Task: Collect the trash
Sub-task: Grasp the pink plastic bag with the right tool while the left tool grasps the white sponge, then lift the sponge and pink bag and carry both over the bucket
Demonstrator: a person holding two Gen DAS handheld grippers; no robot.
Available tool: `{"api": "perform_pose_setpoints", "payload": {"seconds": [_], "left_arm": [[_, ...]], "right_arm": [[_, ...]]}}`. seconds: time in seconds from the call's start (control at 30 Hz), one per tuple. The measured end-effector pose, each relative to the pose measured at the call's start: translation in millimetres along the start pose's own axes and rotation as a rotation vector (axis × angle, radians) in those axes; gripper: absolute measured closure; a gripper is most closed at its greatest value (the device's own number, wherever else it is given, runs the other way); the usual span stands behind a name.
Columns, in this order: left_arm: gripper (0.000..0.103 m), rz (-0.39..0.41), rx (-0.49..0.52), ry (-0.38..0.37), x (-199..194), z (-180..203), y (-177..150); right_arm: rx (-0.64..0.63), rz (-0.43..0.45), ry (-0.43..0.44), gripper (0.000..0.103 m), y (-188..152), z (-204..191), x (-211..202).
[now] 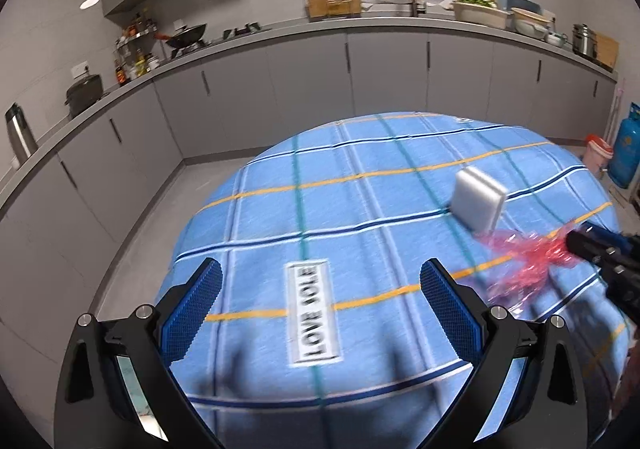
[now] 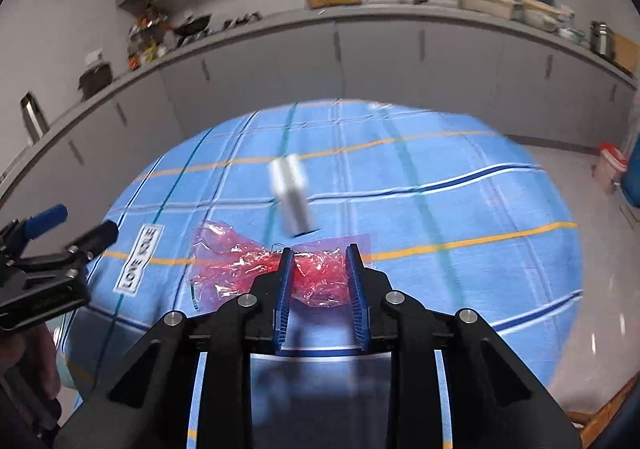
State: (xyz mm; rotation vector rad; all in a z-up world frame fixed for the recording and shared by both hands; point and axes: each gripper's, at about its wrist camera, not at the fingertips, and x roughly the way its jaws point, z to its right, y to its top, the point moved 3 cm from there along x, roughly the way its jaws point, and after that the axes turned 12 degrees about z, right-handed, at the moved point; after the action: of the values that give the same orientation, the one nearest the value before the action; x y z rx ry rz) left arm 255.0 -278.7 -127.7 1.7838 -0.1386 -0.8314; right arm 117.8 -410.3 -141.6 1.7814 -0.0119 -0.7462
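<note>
Here the left gripper (image 1: pixel 320 305) hovered over the blue checked worktop (image 1: pixel 360 177), its fingers (image 1: pixel 196 309) spread wide with nothing between them. To its right, the crumpled pink plastic wrapper (image 2: pixel 256 269) sat bunched between the right gripper's (image 2: pixel 320 253) nearly closed fingers (image 2: pixel 285 281), spilling out on both sides, a grey box (image 2: pixel 290 195) standing just beyond.

A matt woven cloth (image 1: pixel 360 209), blue with printed stripes, is seen on the round counter. The pink wrapper (image 2: pixel 256 269) is made of thin, glossy, crinkled plastic film. The small white box (image 1: pixel 478 201) looks smooth and faintly shiny. The right hand-held gripper (image 2: pixel 319 255) is built of matt black plastic, with ribbed blue pads (image 2: pixel 285 281) and bright metal pins.
</note>
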Motion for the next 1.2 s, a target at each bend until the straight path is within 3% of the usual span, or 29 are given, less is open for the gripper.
{"api": "perform_pose_setpoints", "payload": {"seconds": [0.3,0.7,0.73,0.8,0.83,0.9,1.2], "left_arm": [[0.005,0.014,0.041,-0.071,30.4,74.4,24.5],[0.007,-0.057,0.040,-0.119,97.4,136.2,28.5],[0.009,-0.065,0.041,-0.118,101.5,137.4,27.1],[0.034,-0.086,0.040,-0.134,106.9,139.6,23.8],[0.040,-0.094,0.040,-0.143,107.6,139.5,22.3],[0.066,-0.116,0.044,-0.170,107.7,140.7,18.5],[0.069,-0.070,0.018,-0.149,54.9,97.9,18.6]], "right_arm": [[0.066,0.078,-0.198,0.077,22.4,82.6,8.8],[0.106,0.094,-0.232,0.077,23.2,118.3,33.7],[0.105,0.095,-0.233,0.077,23.2,120.3,34.0],[0.108,0.096,-0.229,0.077,21.9,120.6,34.2],[0.109,0.095,-0.229,0.077,22.3,120.5,34.1],[0.108,0.096,-0.224,0.077,21.1,118.7,34.0],[0.079,0.116,-0.160,0.077,21.9,89.5,14.4]]}}
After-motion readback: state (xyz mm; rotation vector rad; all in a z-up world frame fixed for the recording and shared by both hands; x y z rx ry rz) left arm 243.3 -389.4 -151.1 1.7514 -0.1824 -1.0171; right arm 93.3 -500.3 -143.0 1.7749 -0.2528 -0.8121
